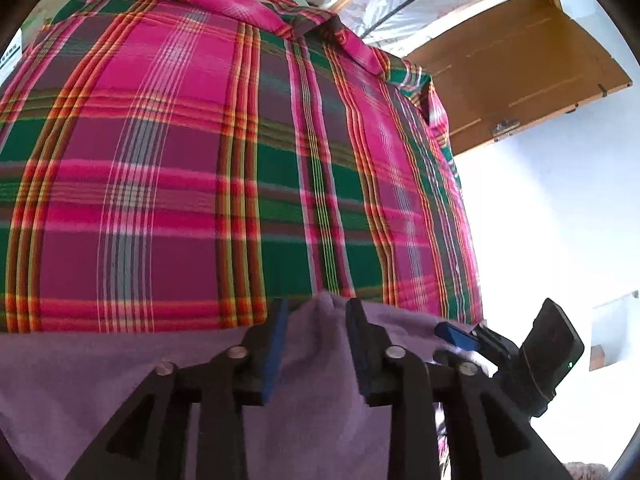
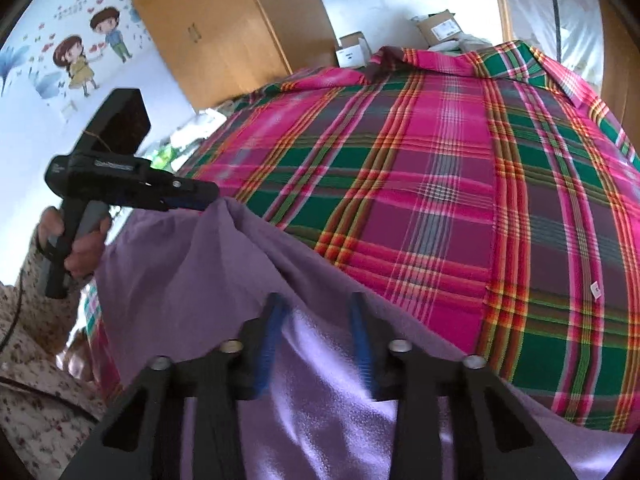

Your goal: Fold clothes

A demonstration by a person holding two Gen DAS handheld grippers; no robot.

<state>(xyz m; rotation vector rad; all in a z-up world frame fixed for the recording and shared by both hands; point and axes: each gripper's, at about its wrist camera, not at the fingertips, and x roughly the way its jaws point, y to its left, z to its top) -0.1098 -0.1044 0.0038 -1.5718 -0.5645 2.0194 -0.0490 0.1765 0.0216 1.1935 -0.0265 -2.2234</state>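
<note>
Purple soft-fabric garment [image 2: 192, 264] being lifted along one edge over pink-and-green plaid bedcover [image 1: 200, 160], apparently for folding; left gripper [image 1: 316, 320] clamping a peak of cloth, right gripper [image 2: 316, 312] straddling a ridge, closure impossible to tell

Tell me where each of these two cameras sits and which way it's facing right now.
Left wrist: sits on the left gripper, looking forward along its fingers over the purple cloth and the plaid bedspread toward a wooden door; the right gripper shows at the right.
Right wrist: sits on the right gripper, looking over the same cloth and bedspread toward a wardrobe; the left gripper, a hand and a floral sleeve show at the left.
Shared: cloth, bedspread, both grippers.
</note>
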